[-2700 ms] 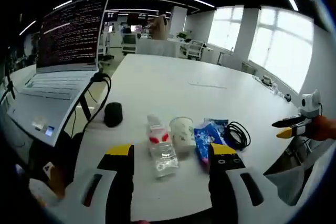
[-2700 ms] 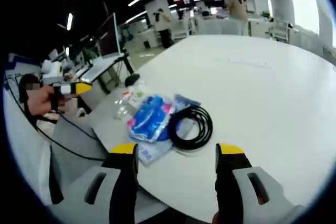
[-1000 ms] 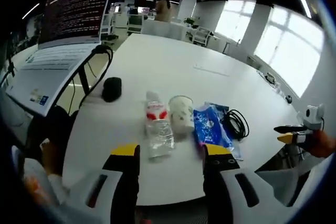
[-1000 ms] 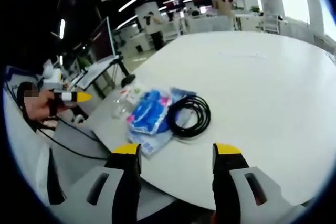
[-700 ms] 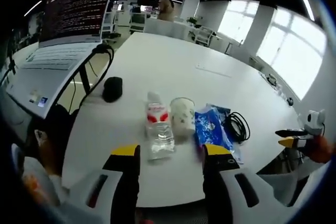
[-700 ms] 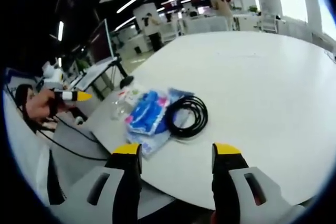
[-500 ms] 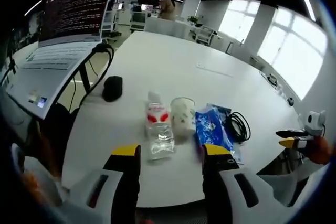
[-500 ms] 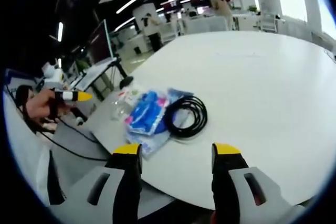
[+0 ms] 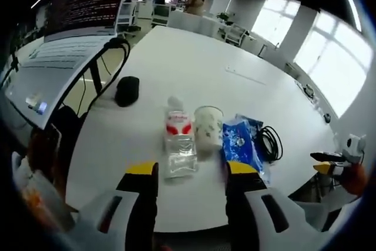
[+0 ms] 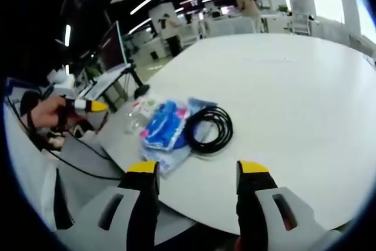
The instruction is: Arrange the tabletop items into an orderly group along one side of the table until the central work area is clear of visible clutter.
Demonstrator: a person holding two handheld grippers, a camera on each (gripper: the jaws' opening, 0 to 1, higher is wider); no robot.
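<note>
In the left gripper view, a laptop [image 9: 56, 63] sits raised on a black stand [image 9: 97, 80] off the left side of the white table [image 9: 194, 80], its screen full of text. On the table near that left edge lies a black mouse [image 9: 127, 90]. Closer to the near edge, a row of things runs left to right: a clear plastic bottle [image 9: 178, 145] with a red label lying on its side, cap pointing away; a white paper cup [image 9: 208, 128] standing upright just beside it; a blue snack packet [image 9: 239, 145] touching or nearly touching the cup; and a coiled black cable [image 9: 269, 143] at the right end. The left gripper [image 9: 191, 171] hangs over the near edge with its yellow-tipped jaws spread apart, holding nothing, the bottle's base lying just beyond the gap. At the far right, off the table's edge, the right gripper [image 9: 326, 163] is seen from the side in a hand; how its jaws stand there is hard to tell.

In the right gripper view, the left gripper [image 10: 88, 106] shows at the far left, gripped by a hand [image 10: 50, 113]. The same row lies along the table's left edge: the bottle [image 10: 138, 116], the blue packet [image 10: 166, 126] and the cable coil [image 10: 210, 129] partly resting on the packet's flap. The right gripper [image 10: 197, 171] hovers off the near edge, jaws wide apart and empty. The broad middle of the table [image 10: 282, 86] stretches bare to the right.
</note>
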